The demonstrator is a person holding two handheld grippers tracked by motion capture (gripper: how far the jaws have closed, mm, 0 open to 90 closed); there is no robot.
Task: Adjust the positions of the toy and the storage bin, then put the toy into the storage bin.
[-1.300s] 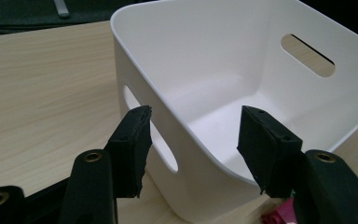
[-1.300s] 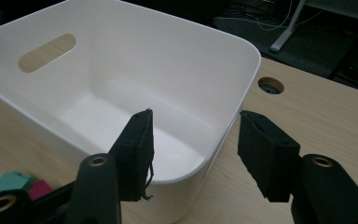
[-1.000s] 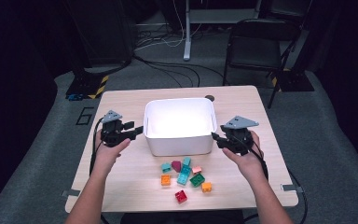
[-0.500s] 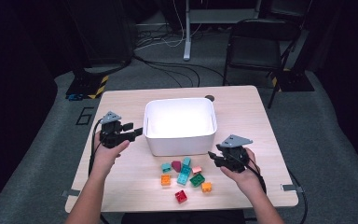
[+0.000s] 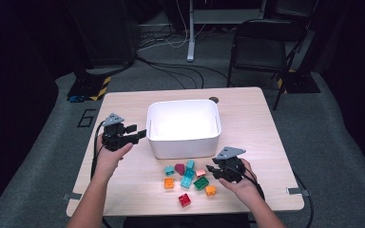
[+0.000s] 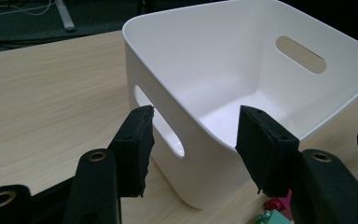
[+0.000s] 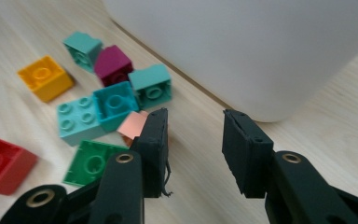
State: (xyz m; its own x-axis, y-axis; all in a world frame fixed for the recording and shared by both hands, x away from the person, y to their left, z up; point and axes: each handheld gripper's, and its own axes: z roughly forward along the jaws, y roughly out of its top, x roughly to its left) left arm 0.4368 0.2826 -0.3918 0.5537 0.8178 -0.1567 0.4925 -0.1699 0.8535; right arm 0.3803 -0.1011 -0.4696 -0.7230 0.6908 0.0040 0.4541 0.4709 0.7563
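On the wooden table: a white bin is set mid-table, with toy bricks scattered just in front of it.
Left gripper: held at the bin's left wall; jaws parted astride the corner, no contact seen.
Right gripper: lowered beside the bricks; jaws have just been closing, nothing gripped; a pink brick lies beside the left jaw.

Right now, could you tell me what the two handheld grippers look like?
Both the left gripper and the right gripper are black, each topped by a grey three-cornered plate and trailing a black cable. Their jaws carry flat black pads. The person's forearms are bare, without sleeves.
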